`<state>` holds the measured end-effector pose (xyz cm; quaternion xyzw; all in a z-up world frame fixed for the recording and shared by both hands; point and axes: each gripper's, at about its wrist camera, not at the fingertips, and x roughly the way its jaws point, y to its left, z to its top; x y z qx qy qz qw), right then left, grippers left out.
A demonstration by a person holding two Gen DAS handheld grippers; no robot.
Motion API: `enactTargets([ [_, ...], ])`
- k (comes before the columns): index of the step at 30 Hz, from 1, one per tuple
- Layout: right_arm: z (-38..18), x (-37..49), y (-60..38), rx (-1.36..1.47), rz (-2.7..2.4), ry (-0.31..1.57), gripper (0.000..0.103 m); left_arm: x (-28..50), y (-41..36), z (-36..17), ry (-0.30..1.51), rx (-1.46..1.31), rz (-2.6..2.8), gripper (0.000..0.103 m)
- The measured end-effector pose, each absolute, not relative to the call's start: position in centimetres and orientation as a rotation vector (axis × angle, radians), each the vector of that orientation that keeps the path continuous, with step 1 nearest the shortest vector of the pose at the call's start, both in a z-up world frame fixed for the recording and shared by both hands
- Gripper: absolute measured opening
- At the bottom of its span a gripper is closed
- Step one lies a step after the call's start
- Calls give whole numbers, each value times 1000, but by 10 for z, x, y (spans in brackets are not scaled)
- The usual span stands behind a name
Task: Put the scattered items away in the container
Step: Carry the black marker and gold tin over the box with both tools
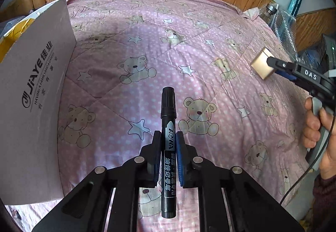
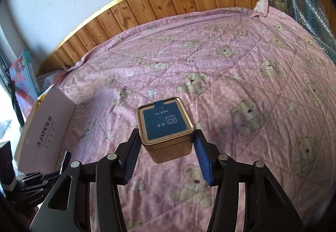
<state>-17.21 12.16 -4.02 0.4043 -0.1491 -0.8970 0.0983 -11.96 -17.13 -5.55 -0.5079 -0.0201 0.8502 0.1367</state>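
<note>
Two grippers each carry one item above the pink bear-print bed (image 1: 210, 22). Pinched between the left gripper (image 1: 168, 143) jaws is a black marker (image 1: 168, 127), its long axis running straight ahead along the fingers with the cap pointing forward. Off to that gripper's left stands the pale cardboard box (image 1: 35, 95). Between the right gripper (image 2: 167, 144) jaws sits a gold square tin (image 2: 166, 129), lid upward, both pads touching its sides.

The black marker (image 1: 168, 143) read "AOWA" on its barrel. The pale box flap (image 1: 35, 89) bore "JIAYE" and "HAVING A FAMILY AND A CAREER". The right gripper (image 1: 271, 64) showed "DAS".
</note>
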Motion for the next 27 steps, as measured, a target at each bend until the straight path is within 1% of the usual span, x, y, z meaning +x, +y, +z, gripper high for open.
enactTargets([
  [5,-36,-143,110,1188,-2614,-514,53,-113,-176,-38,-65,-1459,2501,14],
  [11,-38,-114,100,1196,-2582,-554,53,-98,-176,-22,-53,-1451,2532,14],
  [27,-14,-66,78,1136,-2562,-529,53,-68,-174,20,-82,-1332,2588,14],
])
